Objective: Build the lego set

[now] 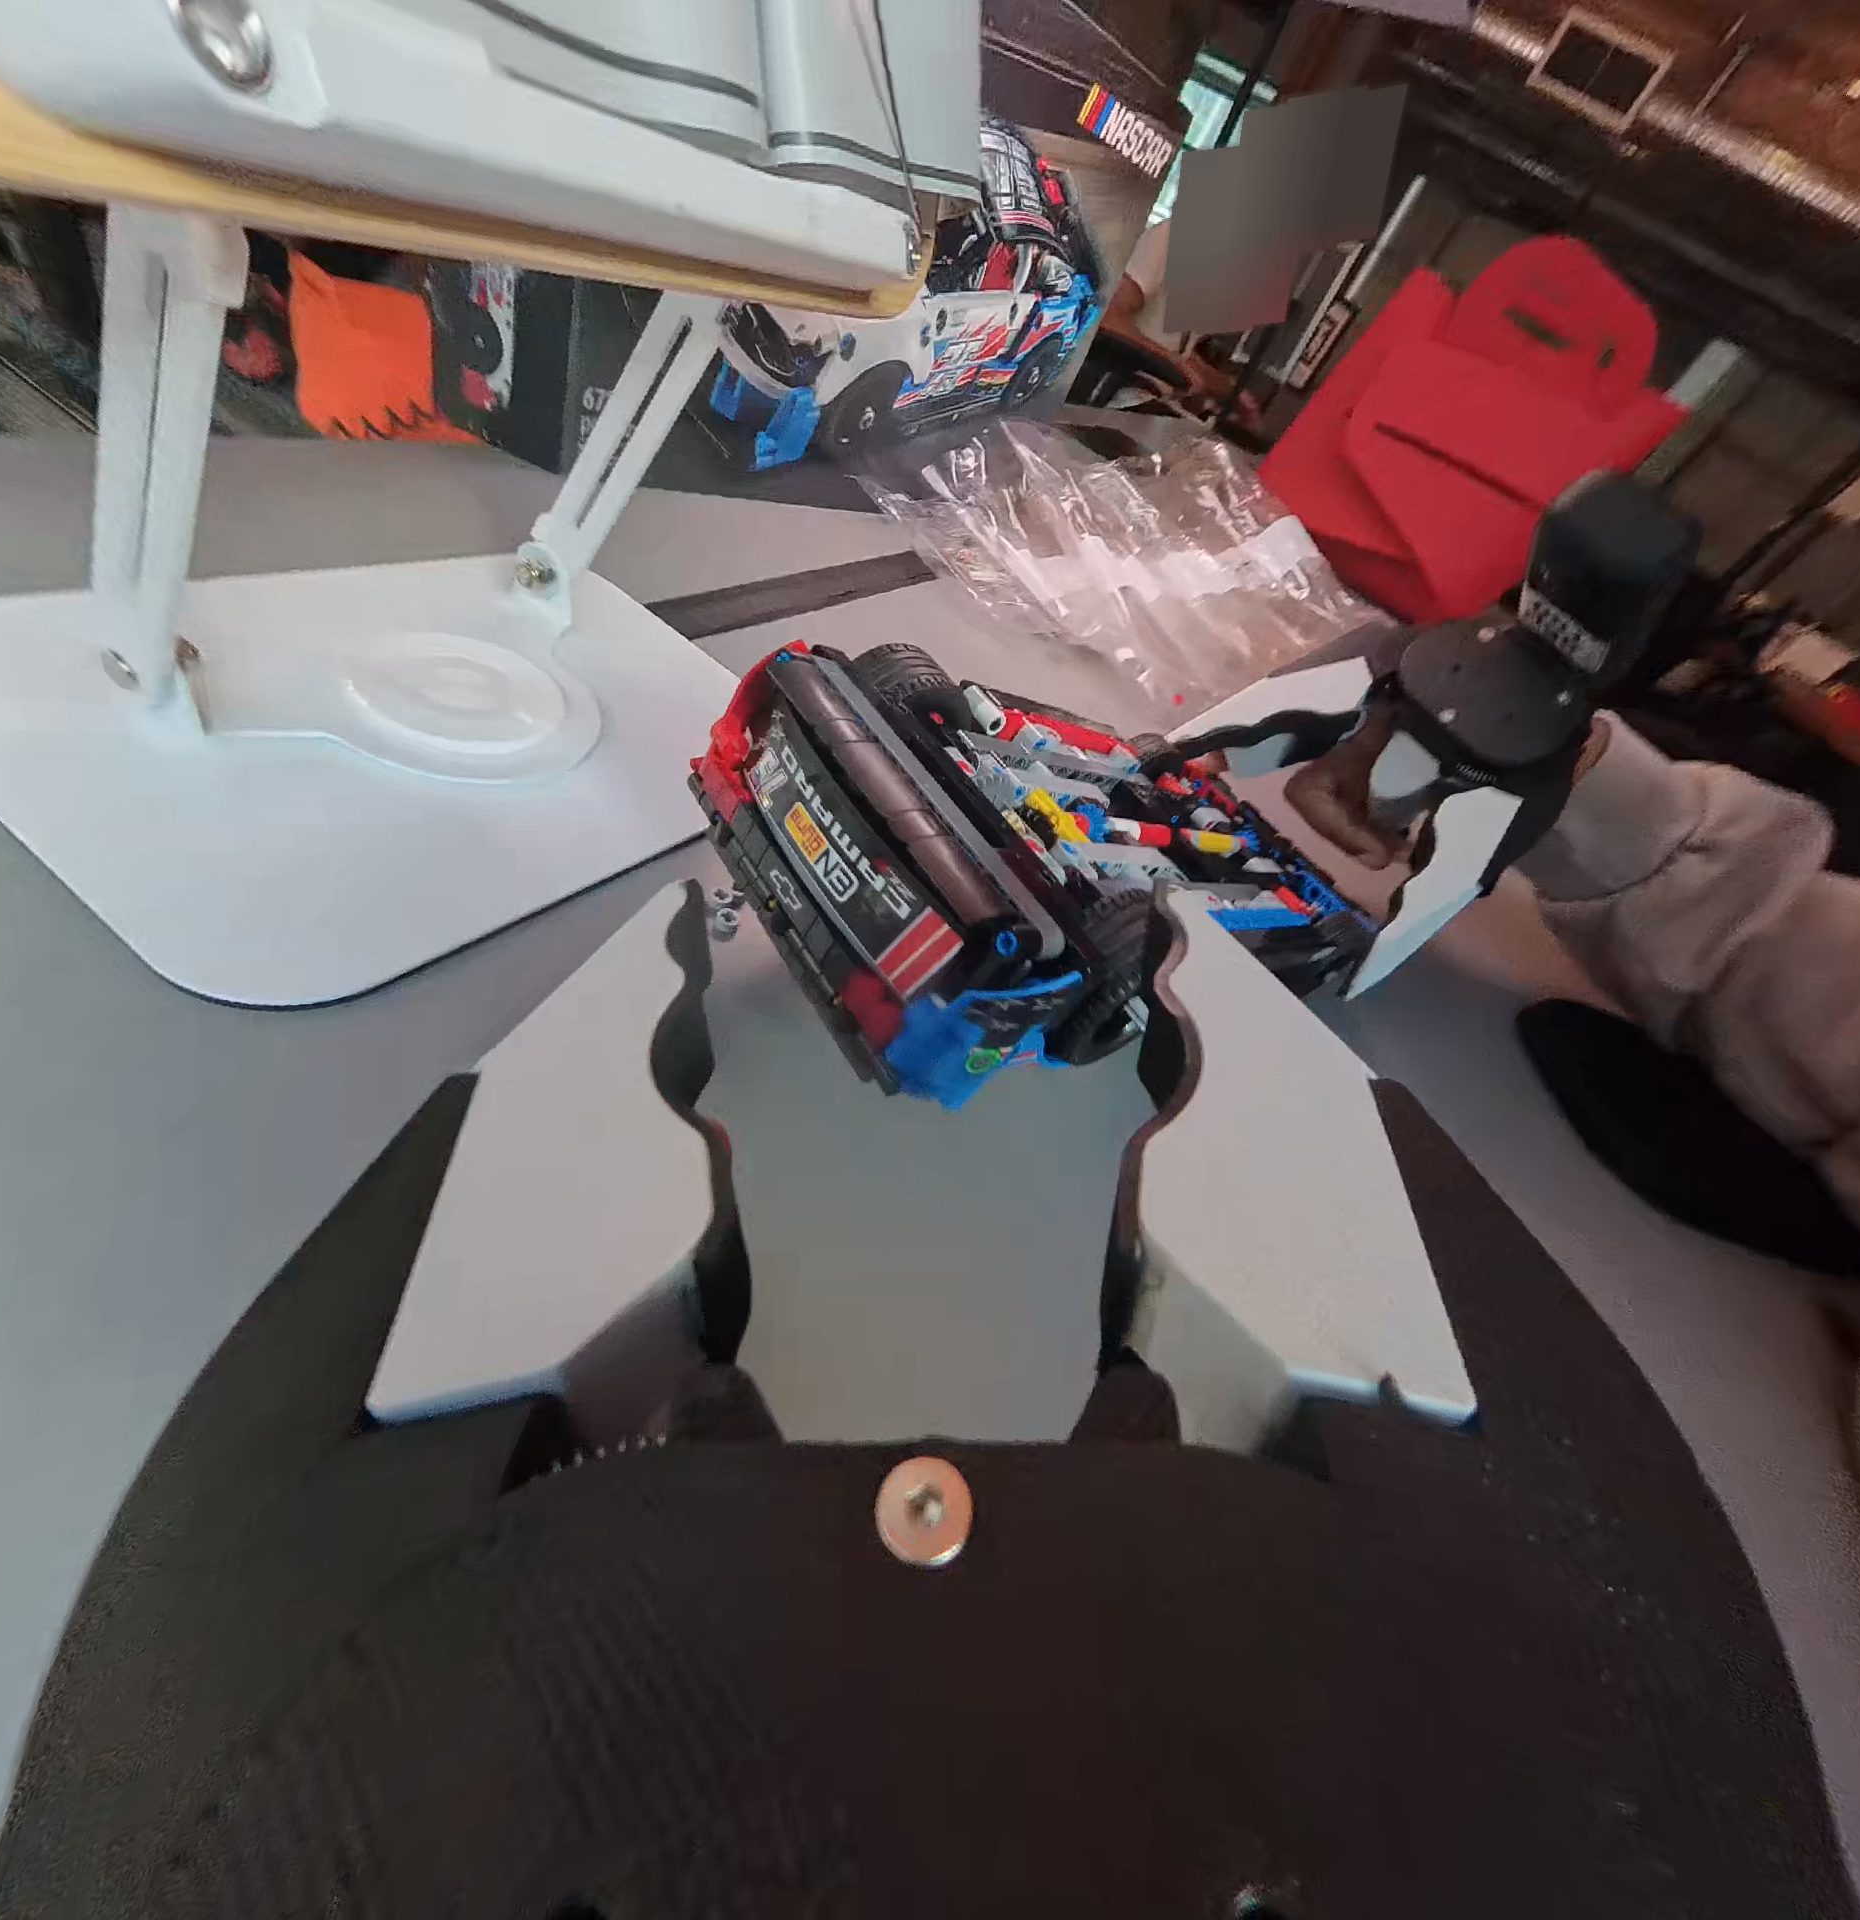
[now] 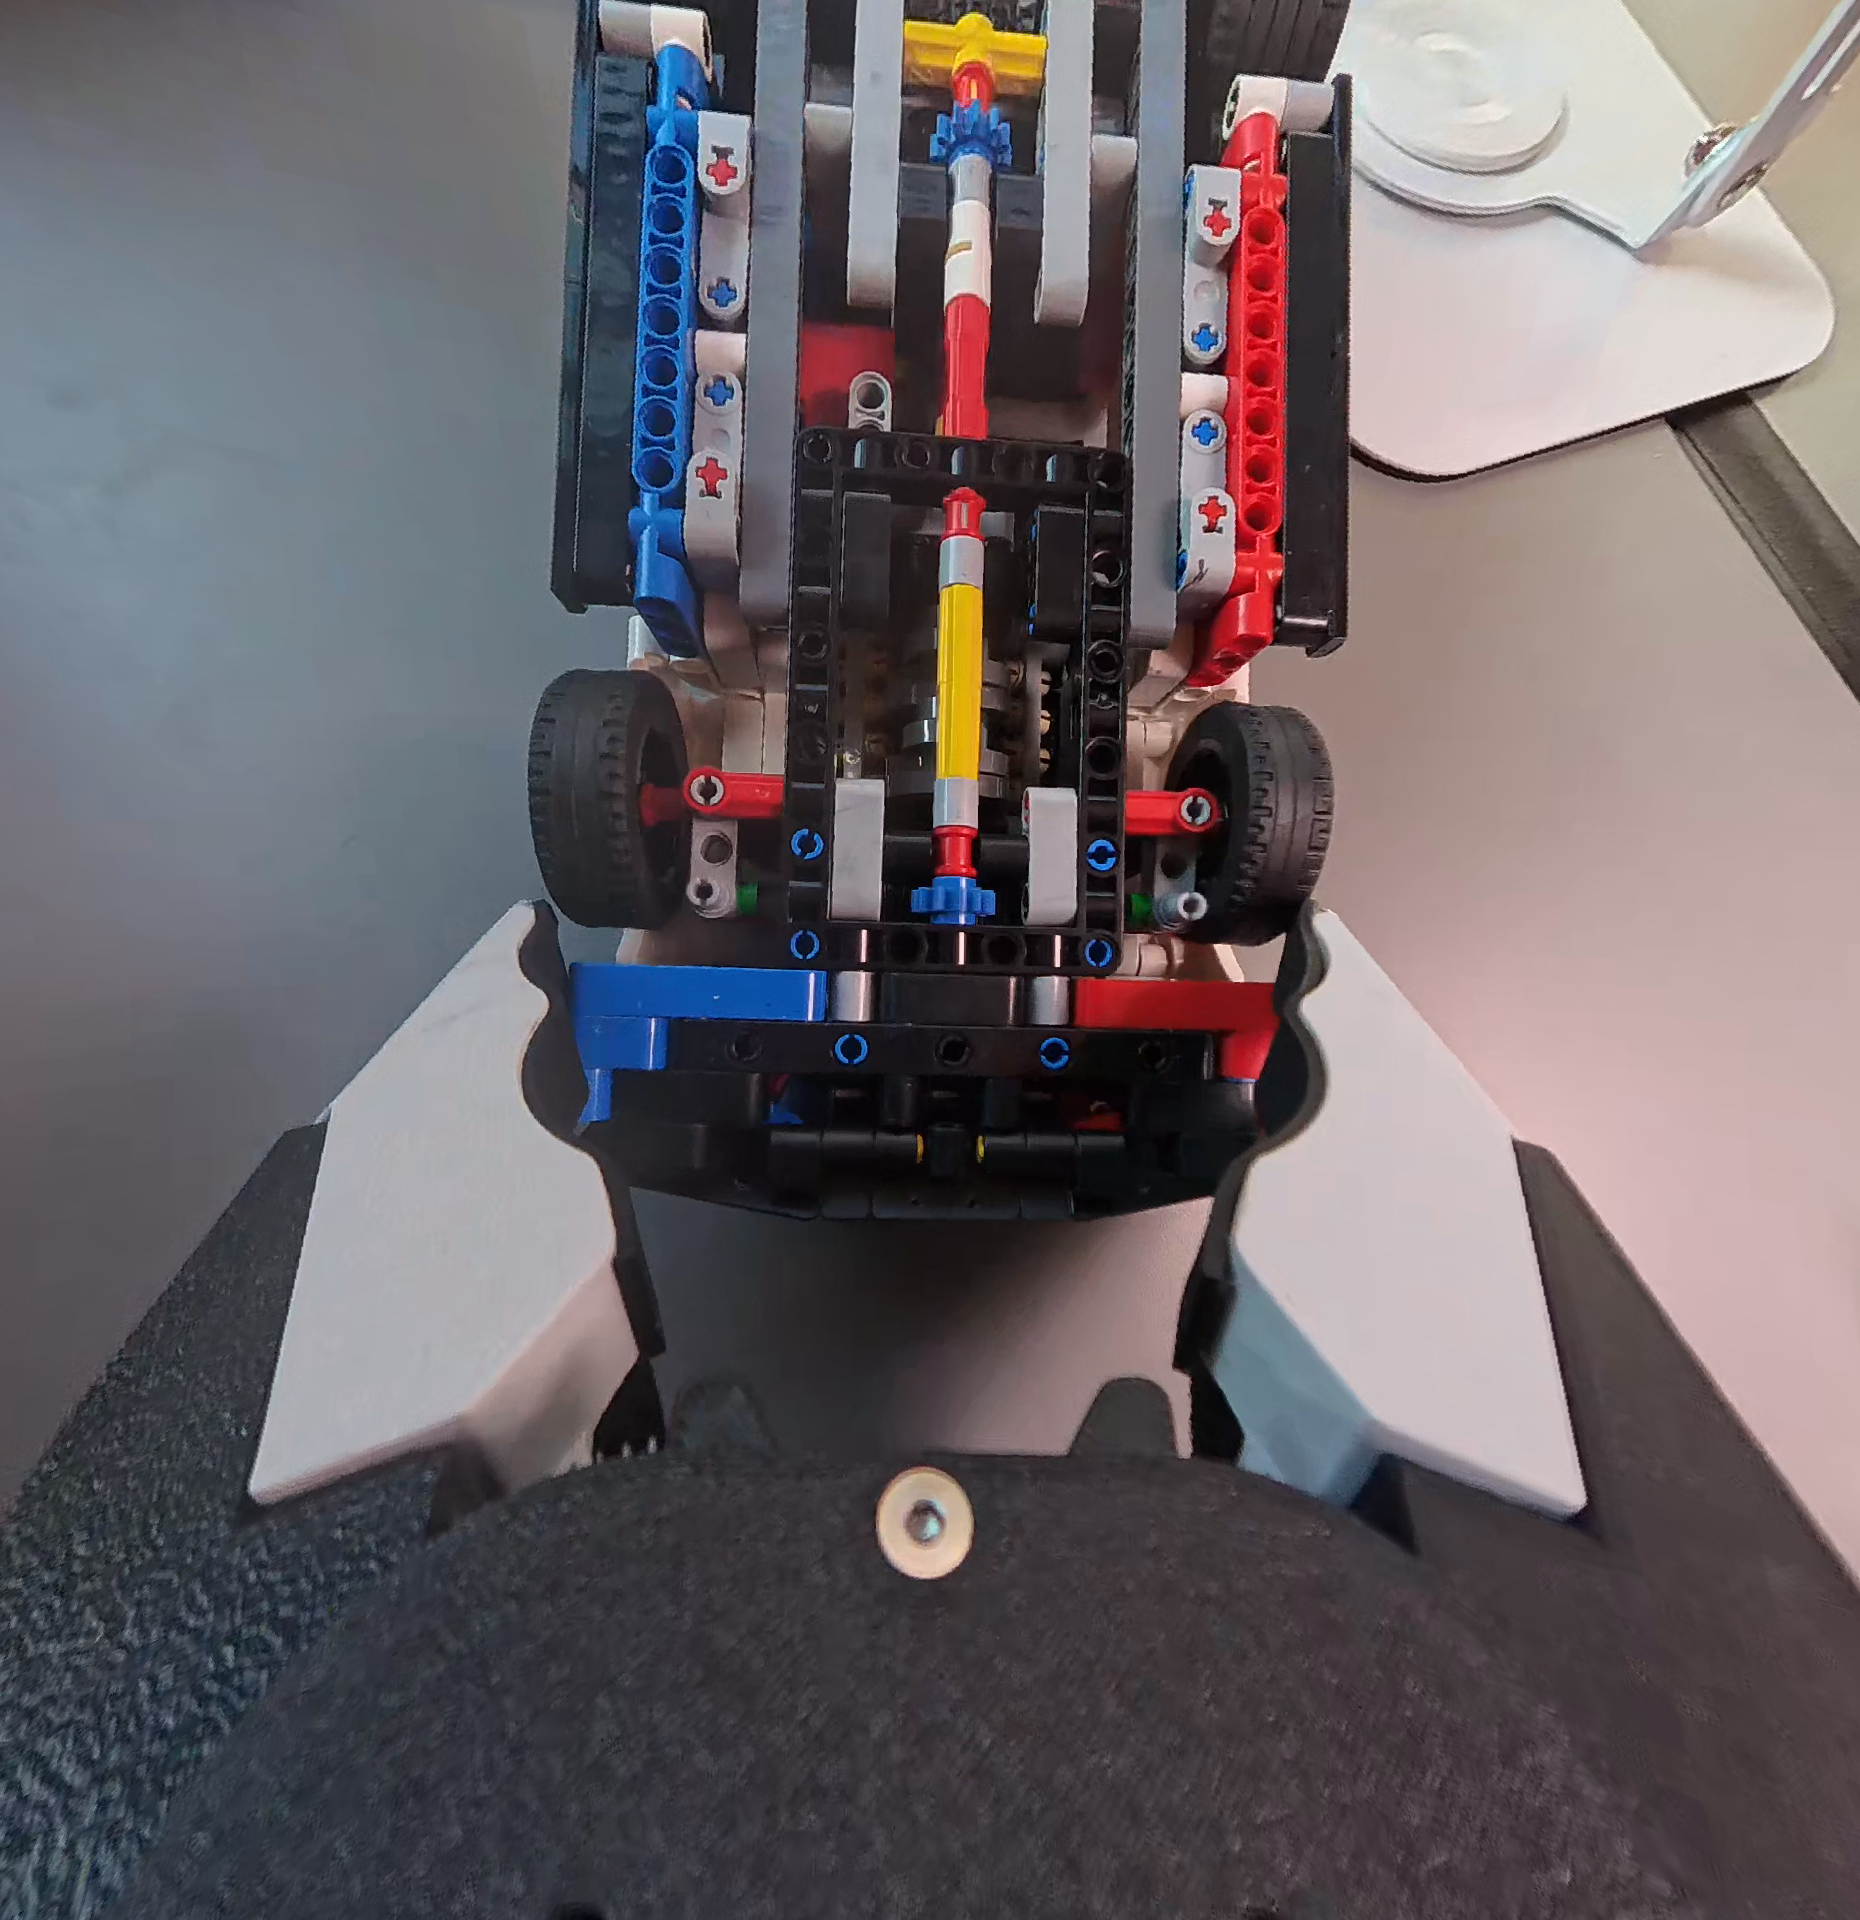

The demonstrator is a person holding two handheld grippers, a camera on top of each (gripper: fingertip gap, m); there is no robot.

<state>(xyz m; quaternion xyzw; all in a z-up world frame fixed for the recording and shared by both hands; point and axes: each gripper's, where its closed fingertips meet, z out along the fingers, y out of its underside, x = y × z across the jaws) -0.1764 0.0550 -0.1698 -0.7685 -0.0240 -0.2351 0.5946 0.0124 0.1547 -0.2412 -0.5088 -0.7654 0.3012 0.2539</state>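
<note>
The lego car point(image 1: 905, 852) is a black, red and blue model, tilted off the grey table point(image 1: 178, 1195) with its underside partly showing. My right gripper point(image 1: 1341, 831) holds its far end. In the right wrist view the right gripper point(image 2: 921, 997) is shut on the car's end, with the fingers point(image 2: 438, 1143) pressed against the blue and red corner pieces. The car's underside point(image 2: 957, 623), with axles and two wheels, faces the camera. My left gripper point(image 1: 926, 935) is open, its fingertips on either side of the car's near end. I cannot tell if they touch it.
A white stand with a flat base point(image 1: 334, 810) stands at the left; it also shows in the right wrist view point(image 2: 1580, 312). The set's box point(image 1: 905, 343), clear plastic bags point(image 1: 1113, 561) and a red object point(image 1: 1477, 416) are behind. Small grey pieces point(image 1: 723, 914) lie by the left fingertip. A person's sleeve point(image 1: 1684, 883) is at the right. The gap from one gripper's tips to the other's is roughly 25 cm.
</note>
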